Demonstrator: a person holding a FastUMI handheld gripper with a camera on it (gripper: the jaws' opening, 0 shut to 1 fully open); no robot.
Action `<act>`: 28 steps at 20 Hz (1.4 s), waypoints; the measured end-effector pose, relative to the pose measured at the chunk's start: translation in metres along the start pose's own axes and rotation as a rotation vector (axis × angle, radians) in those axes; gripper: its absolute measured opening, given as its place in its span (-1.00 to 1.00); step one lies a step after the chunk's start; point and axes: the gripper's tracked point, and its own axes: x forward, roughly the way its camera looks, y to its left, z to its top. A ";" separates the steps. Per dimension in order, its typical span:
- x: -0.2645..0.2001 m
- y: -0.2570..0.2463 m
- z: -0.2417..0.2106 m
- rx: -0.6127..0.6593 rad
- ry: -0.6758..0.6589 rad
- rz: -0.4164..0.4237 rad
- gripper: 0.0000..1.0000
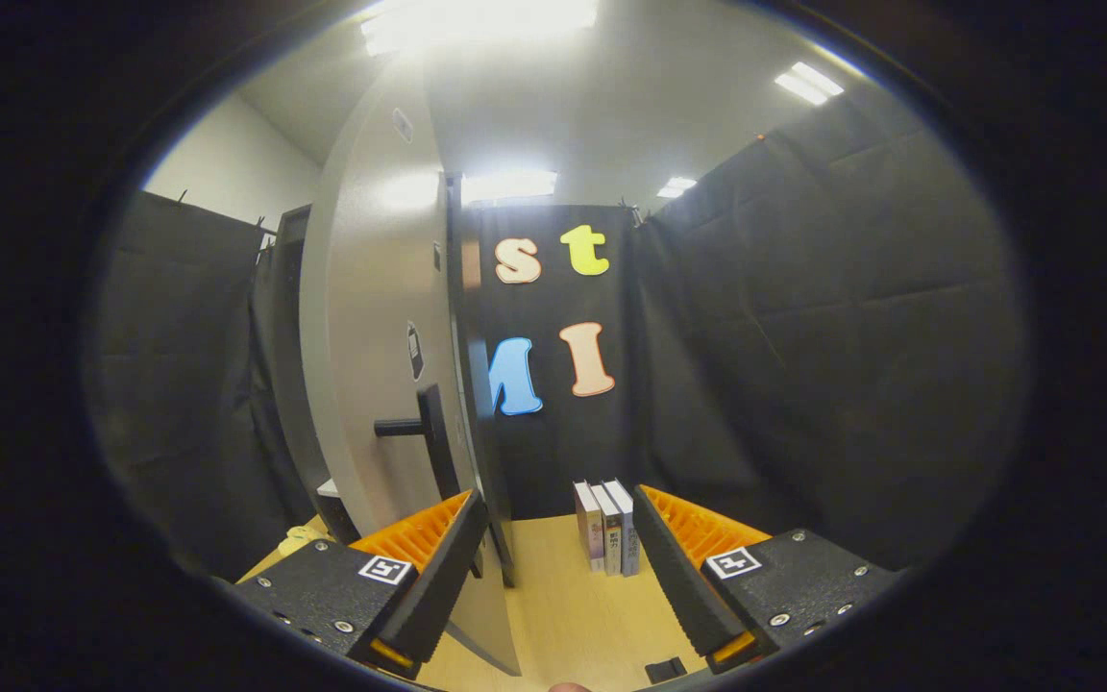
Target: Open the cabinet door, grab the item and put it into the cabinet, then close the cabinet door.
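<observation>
Gripper [558, 524] spread wide, gripping nothing, beside the swung-out cabinet door [376, 317].

Stood open on the left, the grey door, its free edge turned toward the camera and running down just past the left finger [438, 567]; dark bar handle [416, 428] jutting from its face above that finger, apart from it. Seen between the fingertips and a little beyond them: three books [606, 529], upright and pressed side by side on the wooden tabletop [563, 605], spines facing the camera, closer to the right finger [678, 567] without touching it. Lay near the base of the right finger, a small dark block [665, 669] on the table. Behind the door, cabinet interior hidden.
</observation>
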 end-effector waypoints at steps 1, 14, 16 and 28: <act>0.000 -0.002 0.002 0.004 -0.004 0.005 0.89; -0.005 0.048 0.003 0.012 -0.025 0.135 0.85; -0.007 0.063 0.002 0.016 -0.032 0.163 0.85; -0.004 0.161 0.000 0.014 -0.058 0.310 0.85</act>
